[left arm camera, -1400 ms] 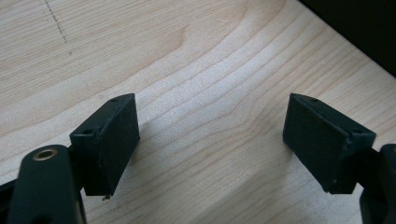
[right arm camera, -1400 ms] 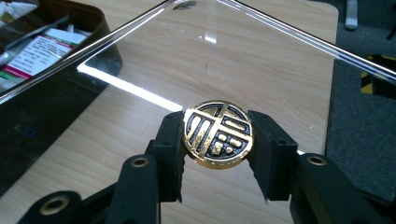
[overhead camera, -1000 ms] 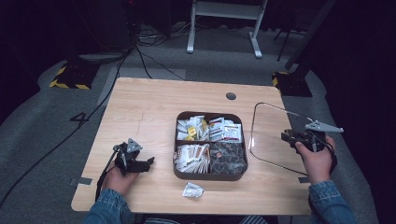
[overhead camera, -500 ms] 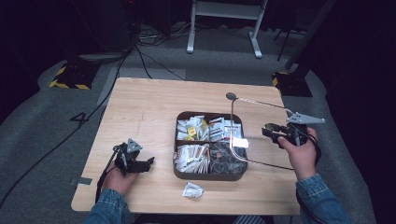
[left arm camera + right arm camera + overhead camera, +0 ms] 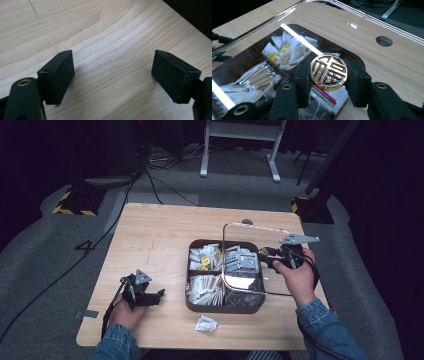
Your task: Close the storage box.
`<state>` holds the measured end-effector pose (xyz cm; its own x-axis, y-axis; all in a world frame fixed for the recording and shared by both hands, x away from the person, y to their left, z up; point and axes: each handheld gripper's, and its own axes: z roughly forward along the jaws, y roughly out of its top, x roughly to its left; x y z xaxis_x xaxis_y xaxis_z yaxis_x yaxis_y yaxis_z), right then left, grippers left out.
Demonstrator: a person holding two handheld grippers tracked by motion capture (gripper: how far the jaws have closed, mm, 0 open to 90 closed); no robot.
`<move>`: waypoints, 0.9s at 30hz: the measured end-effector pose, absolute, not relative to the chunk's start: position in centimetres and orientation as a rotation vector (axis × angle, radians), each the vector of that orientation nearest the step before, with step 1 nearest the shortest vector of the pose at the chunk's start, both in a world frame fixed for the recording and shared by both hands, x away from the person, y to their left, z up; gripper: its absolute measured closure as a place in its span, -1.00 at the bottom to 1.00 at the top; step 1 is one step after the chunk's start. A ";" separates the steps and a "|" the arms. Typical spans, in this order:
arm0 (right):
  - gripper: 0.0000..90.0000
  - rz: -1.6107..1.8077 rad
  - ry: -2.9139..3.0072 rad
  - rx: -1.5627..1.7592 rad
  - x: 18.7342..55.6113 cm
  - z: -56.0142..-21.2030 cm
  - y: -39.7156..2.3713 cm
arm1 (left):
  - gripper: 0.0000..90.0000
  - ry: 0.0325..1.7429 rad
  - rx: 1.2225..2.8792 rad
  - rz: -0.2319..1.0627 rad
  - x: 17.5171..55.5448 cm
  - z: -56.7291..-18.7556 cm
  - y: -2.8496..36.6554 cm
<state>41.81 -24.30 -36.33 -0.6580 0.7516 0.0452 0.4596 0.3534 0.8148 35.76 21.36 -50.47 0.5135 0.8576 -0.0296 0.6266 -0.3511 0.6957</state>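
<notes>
A dark compartment box (image 5: 220,309) stands mid-table with tea bags (image 5: 205,257) and paper sachets (image 5: 204,288) inside. My right gripper (image 5: 270,256) is shut on the gold round knob (image 5: 328,72) of a clear lid (image 5: 223,251), which hangs tilted over the box's right half. Through the lid (image 5: 299,40) I see the tea bags (image 5: 284,51) and sachets (image 5: 254,75). My left gripper (image 5: 157,295) rests on the table left of the box. Its jaws stand wide open over bare wood (image 5: 112,75), with nothing between them.
A loose white packet (image 5: 206,323) lies near the table's front edge, below the box. A round cable hole (image 5: 246,221) sits at the back of the table (image 5: 150,230). A cable trails from each gripper. Dark floor and a white stand lie beyond.
The right hand has carried the lid leftward and a little up, from the table's right side to over the box. The left gripper has stayed put.
</notes>
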 end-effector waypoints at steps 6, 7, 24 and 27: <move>0.31 1.205 2.316 1.047 42.0 -36.4 -22.2 | -0.58 1.202 2.100 0.451 35.8 -50.5 21.4; 0.31 1.208 2.321 1.035 42.0 -36.4 -21.8 | -0.58 1.203 2.100 0.453 35.8 -50.5 21.4; 0.31 1.187 2.371 0.996 42.6 -38.3 -17.0 | -0.59 1.195 2.105 0.451 36.1 -50.5 21.3; 0.31 1.163 2.372 1.003 42.7 -38.7 -16.5 | -0.59 1.198 2.101 0.448 36.1 -50.5 21.2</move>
